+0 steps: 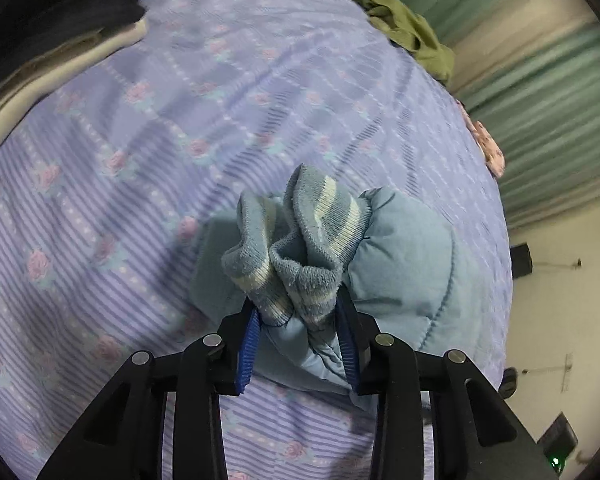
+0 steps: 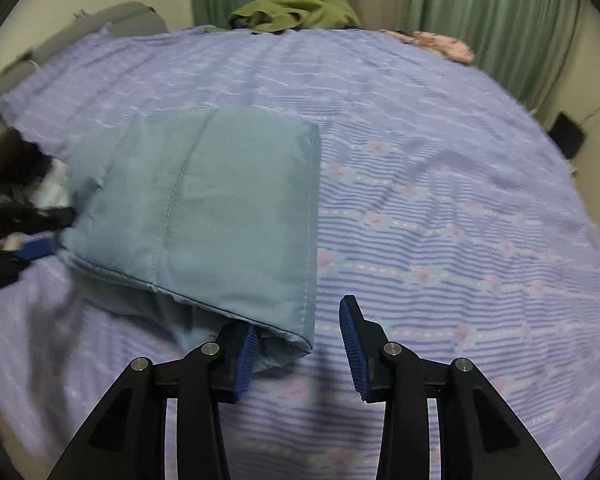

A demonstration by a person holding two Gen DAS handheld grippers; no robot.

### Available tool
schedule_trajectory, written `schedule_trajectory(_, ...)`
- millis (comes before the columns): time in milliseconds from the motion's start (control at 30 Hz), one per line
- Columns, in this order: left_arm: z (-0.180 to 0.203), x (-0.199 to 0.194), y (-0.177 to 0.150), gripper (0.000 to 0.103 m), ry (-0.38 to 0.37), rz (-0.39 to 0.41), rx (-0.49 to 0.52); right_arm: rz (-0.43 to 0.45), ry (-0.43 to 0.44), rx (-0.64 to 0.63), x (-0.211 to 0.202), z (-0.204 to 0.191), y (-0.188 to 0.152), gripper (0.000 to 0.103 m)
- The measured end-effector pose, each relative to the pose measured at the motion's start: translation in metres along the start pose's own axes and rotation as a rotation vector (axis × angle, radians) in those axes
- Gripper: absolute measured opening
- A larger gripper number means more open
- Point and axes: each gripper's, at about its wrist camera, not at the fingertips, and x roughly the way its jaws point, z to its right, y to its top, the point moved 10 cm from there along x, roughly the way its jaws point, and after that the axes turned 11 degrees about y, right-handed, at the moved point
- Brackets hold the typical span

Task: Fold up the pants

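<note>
Light blue padded pants (image 2: pixel 204 216) lie folded into a thick rectangle on the purple flowered bedsheet (image 2: pixel 440 200). In the left wrist view the pants (image 1: pixel 404 272) end in striped knit cuffs (image 1: pixel 300 240), which stick up bunched between my fingers. My left gripper (image 1: pixel 300 312) is shut on those cuffs and the padded edge. It also shows at the left edge of the right wrist view (image 2: pixel 40 236). My right gripper (image 2: pixel 300 328) is open, its left finger against the near corner of the folded pants.
An olive green garment (image 2: pixel 296 12) lies crumpled at the bed's far edge before green curtains (image 2: pixel 488 12). A pink cloth (image 2: pixel 444 46) is at the far right. A stack of dark and cream folded clothes (image 1: pixel 48 40) lies at the left.
</note>
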Motion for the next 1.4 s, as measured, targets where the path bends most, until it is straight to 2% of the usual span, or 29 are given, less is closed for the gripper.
schedule_trajectory(67,-0.006,0.004,0.0,0.036,-0.011,-0.018,-0.023,0.0,0.072,0.034,-0.007,-0.003,0.002,0.051)
schedule_trajectory(233,-0.004,0.003,-0.005,0.042,0.017,-0.005,0.024,0.021,0.169,0.092,-0.033,-0.012,0.01,0.054)
schedule_trajectory(300,-0.002,0.003,-0.008,0.047,0.034,-0.009,0.049,0.046,0.181,0.074,-0.045,-0.018,0.018,0.063)
schedule_trajectory(367,-0.004,0.002,-0.01,0.052,0.043,-0.009,0.056,0.123,0.187,0.049,-0.062,-0.023,0.034,0.077)
schedule_trajectory(400,-0.006,0.002,-0.01,0.056,0.045,-0.011,0.044,0.152,0.182,0.045,-0.069,-0.024,0.041,0.081)
schedule_trajectory(433,-0.009,0.002,-0.009,0.06,0.042,-0.015,0.03,0.187,0.161,0.045,-0.073,-0.022,0.05,0.091)
schedule_trajectory(467,-0.011,0.003,-0.009,0.062,0.037,-0.019,0.014,0.213,0.138,0.048,-0.074,-0.018,0.057,0.095)
schedule_trajectory(533,-0.015,0.006,-0.01,0.07,0.031,-0.035,-0.002,0.219,0.122,0.064,-0.062,-0.009,0.064,0.095)
schedule_trajectory(633,-0.019,0.011,-0.011,0.076,0.018,-0.053,-0.014,0.176,0.198,0.185,-0.028,0.005,0.067,0.095)
schedule_trajectory(767,-0.02,0.017,-0.01,0.08,0.0,-0.065,-0.025,0.094,0.252,0.297,0.017,0.016,0.055,0.094)
schedule_trajectory(867,-0.016,0.021,-0.009,0.08,-0.008,-0.064,-0.009,0.069,0.287,0.351,0.037,0.021,0.044,0.094)
schedule_trajectory(1233,-0.019,0.046,-0.02,0.093,-0.073,-0.084,-0.054,-0.001,0.32,0.399,0.076,0.03,0.02,0.091)
schedule_trajectory(1400,-0.021,0.061,-0.018,0.101,-0.12,-0.088,-0.11,0.001,0.326,0.396,0.086,0.031,0.02,0.091)
